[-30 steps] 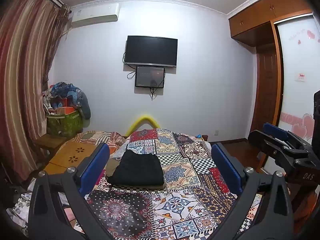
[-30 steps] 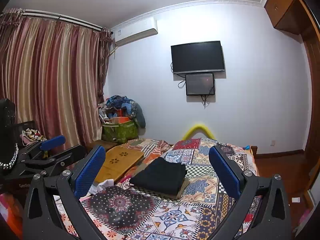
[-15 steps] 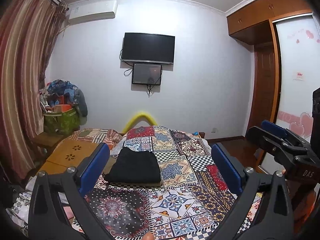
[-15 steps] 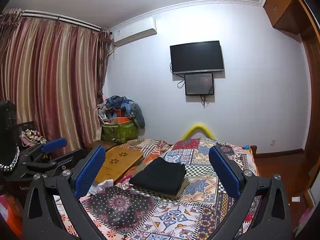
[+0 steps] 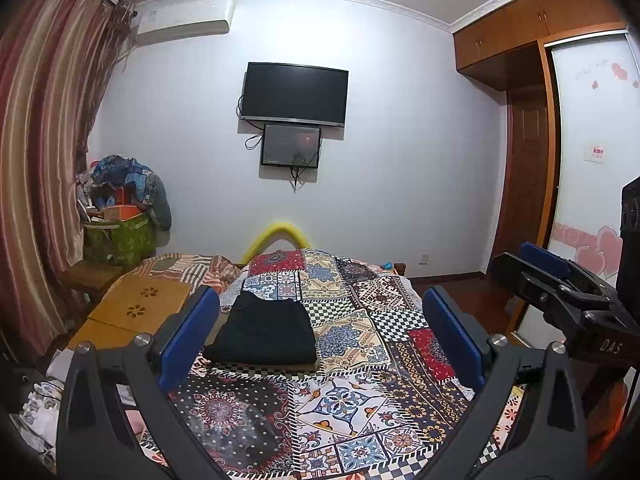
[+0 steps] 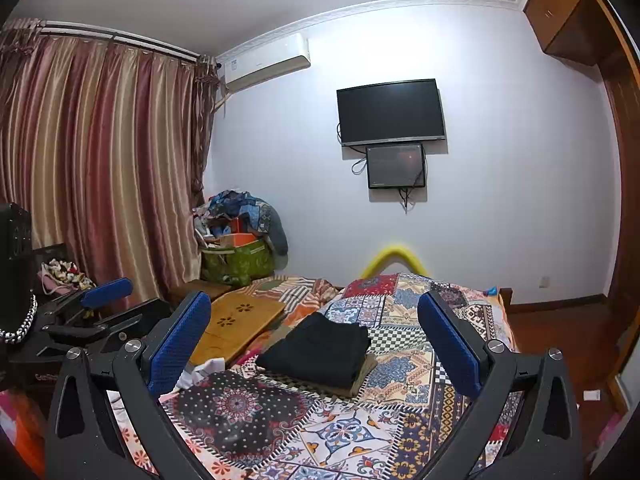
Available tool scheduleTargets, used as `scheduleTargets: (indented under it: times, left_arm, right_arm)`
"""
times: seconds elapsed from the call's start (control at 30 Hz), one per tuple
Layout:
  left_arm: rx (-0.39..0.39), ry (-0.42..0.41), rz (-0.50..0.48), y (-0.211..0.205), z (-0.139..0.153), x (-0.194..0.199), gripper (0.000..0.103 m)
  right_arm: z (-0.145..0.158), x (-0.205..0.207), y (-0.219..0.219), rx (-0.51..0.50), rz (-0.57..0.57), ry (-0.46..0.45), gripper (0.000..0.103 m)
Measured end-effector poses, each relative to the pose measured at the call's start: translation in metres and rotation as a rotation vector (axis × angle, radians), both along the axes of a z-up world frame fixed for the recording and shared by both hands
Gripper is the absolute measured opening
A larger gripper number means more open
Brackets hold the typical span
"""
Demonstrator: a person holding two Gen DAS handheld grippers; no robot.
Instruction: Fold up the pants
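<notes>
White wall point(image 5: 400, 160), dark TV point(image 5: 294, 94) (smaller screen below), striped curtains point(image 6: 100, 160), wooden wardrobe point(image 5: 520, 32), patchwork bedspread point(image 5: 360, 360).

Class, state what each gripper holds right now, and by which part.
Nothing: the left gripper and right gripper are open and empty; the folded black pants lie on the bed.

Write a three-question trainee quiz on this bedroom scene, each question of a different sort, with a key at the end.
1. True or false: the black pants lie folded on the patchwork bedspread.
2. Multiple choice: what lies directly under the black pants in the right wrist view? A) a khaki folded garment B) a pillow C) the wooden board
3. Fill in: both the left claw and the right claw are ____ and hold nothing.

Key: 1 true; 2 A; 3 open.
</notes>
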State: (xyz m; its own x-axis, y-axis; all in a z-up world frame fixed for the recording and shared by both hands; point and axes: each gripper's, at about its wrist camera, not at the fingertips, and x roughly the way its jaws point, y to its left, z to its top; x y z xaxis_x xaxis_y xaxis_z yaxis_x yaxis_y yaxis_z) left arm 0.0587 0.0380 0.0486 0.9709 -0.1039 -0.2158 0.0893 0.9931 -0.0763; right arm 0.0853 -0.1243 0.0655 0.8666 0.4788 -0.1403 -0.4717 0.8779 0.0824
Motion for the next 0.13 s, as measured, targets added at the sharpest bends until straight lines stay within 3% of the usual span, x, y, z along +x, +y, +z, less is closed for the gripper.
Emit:
scheduleTargets:
  times: [0.13]
  left_arm:
    - [0.004,0.002,-0.004,-0.0019,-0.0004,0.0001,0.103]
  right_arm:
    - [-0.0011,0.0013,-0.0009,0.001,-0.002,0.005,0.103]
